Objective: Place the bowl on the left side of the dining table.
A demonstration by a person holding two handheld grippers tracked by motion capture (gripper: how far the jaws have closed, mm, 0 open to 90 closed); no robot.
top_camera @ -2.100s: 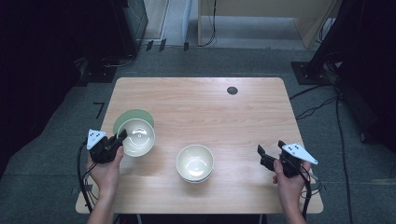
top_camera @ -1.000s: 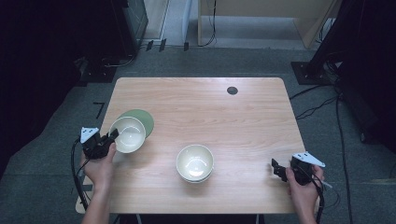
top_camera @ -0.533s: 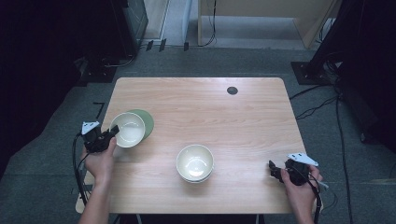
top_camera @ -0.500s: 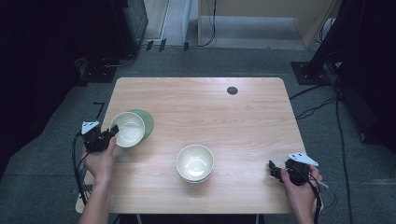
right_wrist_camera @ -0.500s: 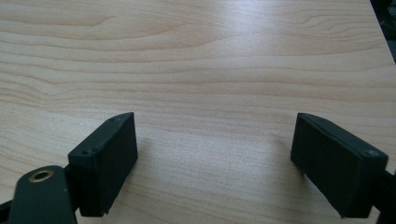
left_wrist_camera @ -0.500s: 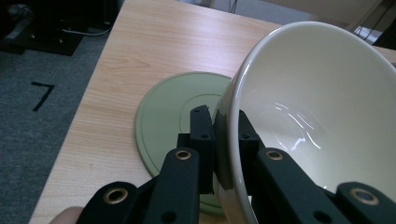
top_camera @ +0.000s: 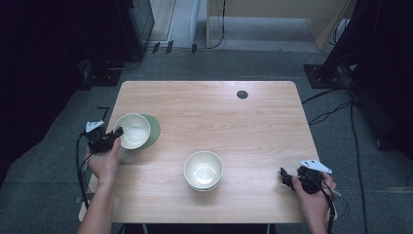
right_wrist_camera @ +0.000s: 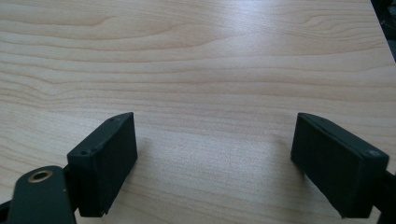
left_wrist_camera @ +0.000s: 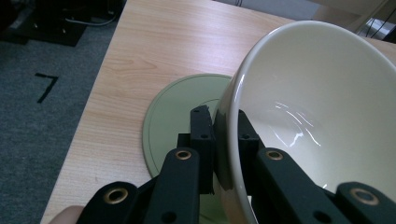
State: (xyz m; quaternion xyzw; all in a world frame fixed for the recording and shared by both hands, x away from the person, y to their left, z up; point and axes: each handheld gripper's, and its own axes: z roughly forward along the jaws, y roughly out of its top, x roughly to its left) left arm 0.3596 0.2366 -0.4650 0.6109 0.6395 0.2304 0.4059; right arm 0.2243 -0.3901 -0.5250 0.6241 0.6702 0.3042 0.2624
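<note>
A cream bowl [top_camera: 132, 130] is held tilted at the table's left side, and my left gripper [top_camera: 117, 131] is shut on its near-left rim. In the left gripper view the jaws pinch the bowl [left_wrist_camera: 317, 107] wall, one pad inside and one outside, at my left gripper [left_wrist_camera: 225, 140]. A flat green plate [top_camera: 153, 130] lies under and to the right of the bowl; the green plate [left_wrist_camera: 180, 107] shows beyond the jaws. My right gripper [top_camera: 284, 176] rests near the front right corner, and in its own view my right gripper [right_wrist_camera: 215, 163] stands open over bare wood.
Two cream bowls [top_camera: 203, 169], one stacked in the other, sit at the front middle of the wooden table [top_camera: 253, 126]. A black round grommet [top_camera: 242, 94] is set in the far side. Cables lie on the grey floor around it.
The left hand has carried the bowl left and a little away, so more of the green plate shows at its right. The right hand drew back to the near edge early on, then stayed.
</note>
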